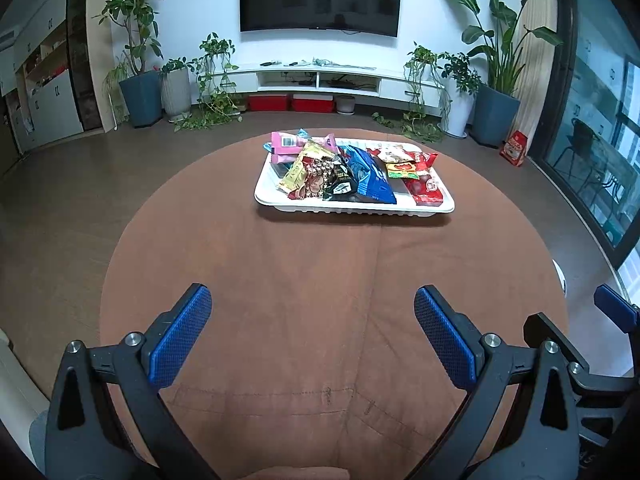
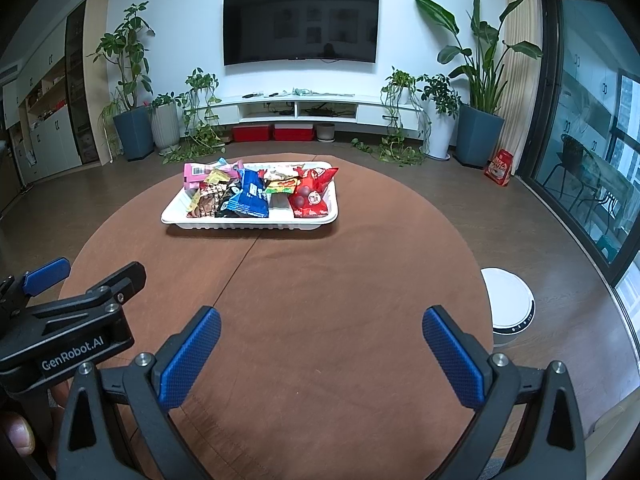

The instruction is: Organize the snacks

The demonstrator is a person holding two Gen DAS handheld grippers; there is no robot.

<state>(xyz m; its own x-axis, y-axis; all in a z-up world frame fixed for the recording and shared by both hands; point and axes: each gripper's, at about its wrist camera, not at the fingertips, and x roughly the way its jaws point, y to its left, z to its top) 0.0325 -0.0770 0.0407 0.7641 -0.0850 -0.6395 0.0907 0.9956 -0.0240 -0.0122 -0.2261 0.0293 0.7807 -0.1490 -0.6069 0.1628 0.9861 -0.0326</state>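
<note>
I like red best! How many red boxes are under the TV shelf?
2. The left red box and the right red box sit side by side on the floor below the white TV shelf, beside a small pot. Nothing seems hidden there.

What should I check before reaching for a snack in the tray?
1. Left tool open, nothing in it: ok.
2. Right tool open, nothing in it: ok.
3. Cloth between the tools and the tray bare: ok.
4. Snacks inside the tray, none on the cloth: ok.
5. A free edge to grip: the blue bag and red bag lie on top; ok.
6. What lies under the pile: cannot tell.
</note>
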